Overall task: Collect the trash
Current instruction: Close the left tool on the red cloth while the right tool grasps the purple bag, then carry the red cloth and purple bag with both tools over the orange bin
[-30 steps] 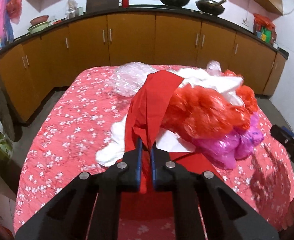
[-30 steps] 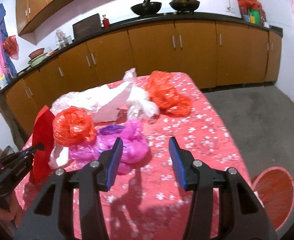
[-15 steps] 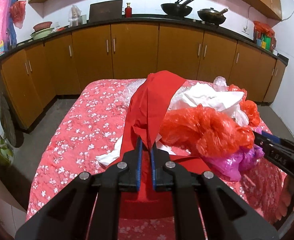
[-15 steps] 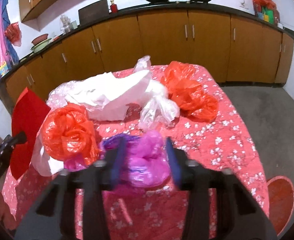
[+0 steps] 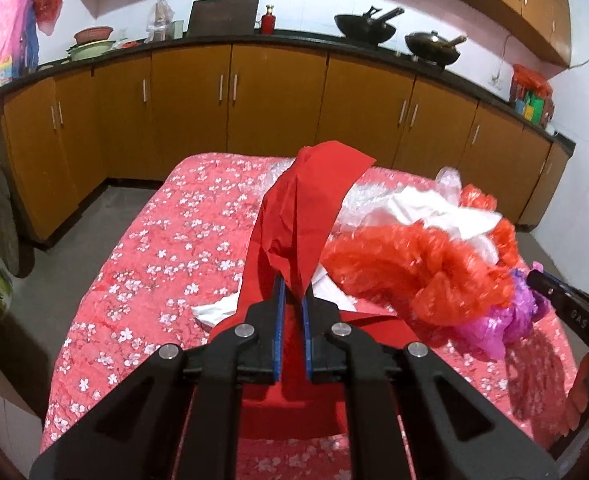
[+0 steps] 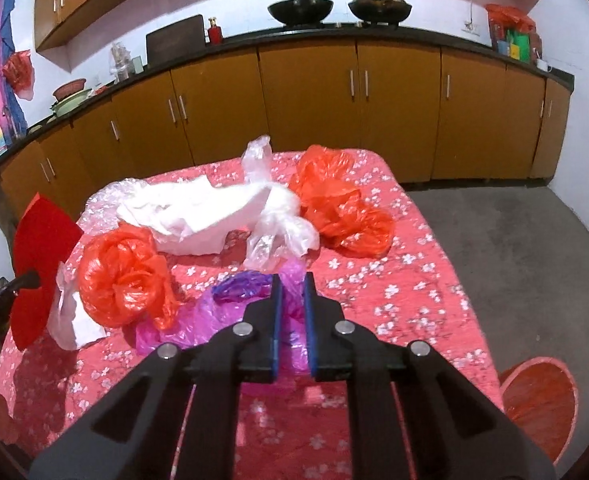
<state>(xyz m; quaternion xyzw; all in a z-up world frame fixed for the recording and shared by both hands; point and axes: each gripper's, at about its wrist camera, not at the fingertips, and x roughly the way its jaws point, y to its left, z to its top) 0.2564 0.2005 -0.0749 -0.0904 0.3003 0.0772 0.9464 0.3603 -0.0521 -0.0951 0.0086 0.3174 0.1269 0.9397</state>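
Right hand-held gripper (image 6: 292, 280): now closing on pink bag (image 6: 214, 320), previously spread wide above table (image 6: 414, 280). Left hand-held gripper (image 5: 292, 284): still pinching red bag (image 5: 310, 208).

red mat (image 6: 542, 404) cut off at frame edge, orange bag (image 5: 422, 272) motion-blurred

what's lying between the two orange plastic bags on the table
In the right wrist view, crumpled white paper and a clear plastic bag lie between the near and far orange bags.
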